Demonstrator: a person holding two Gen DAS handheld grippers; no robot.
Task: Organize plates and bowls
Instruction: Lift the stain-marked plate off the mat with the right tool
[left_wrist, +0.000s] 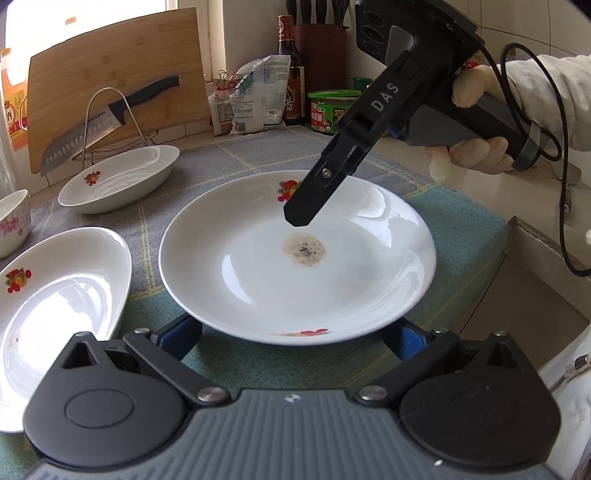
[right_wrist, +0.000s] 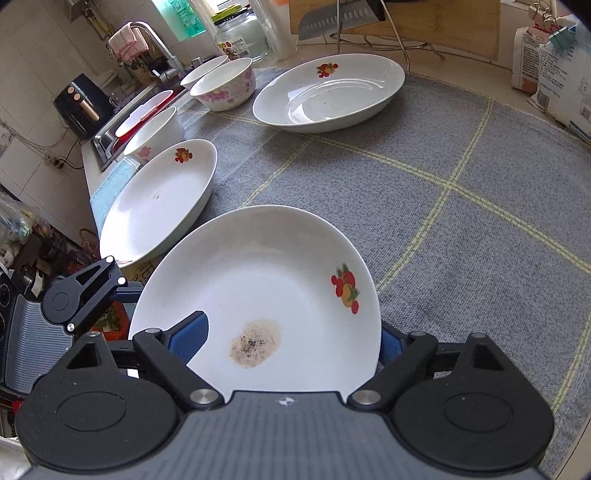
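A grey checked cloth (right_wrist: 480, 221) is spread over the counter, and all the crockery is laid out on it. A round white plate (left_wrist: 295, 258) is set flat near the middle of it, well apart from the two deeper plates and the floral bowls (right_wrist: 225, 85) beyond. Since the plate is round, no long axis is offered, and any stretch of rim can be taken.

The plate is approached from opposite sides. The left gripper (left_wrist: 293, 336) is held wide at the near rim, with nothing pressed. The right gripper (right_wrist: 291, 343) is judged the better placed. Its jaws are seen about half open astride the rim, one pad over the plate's inside and the other outside the edge, and no clamping is seen. A brown speckled stain (right_wrist: 255, 343) is left just ahead of its inner pad.
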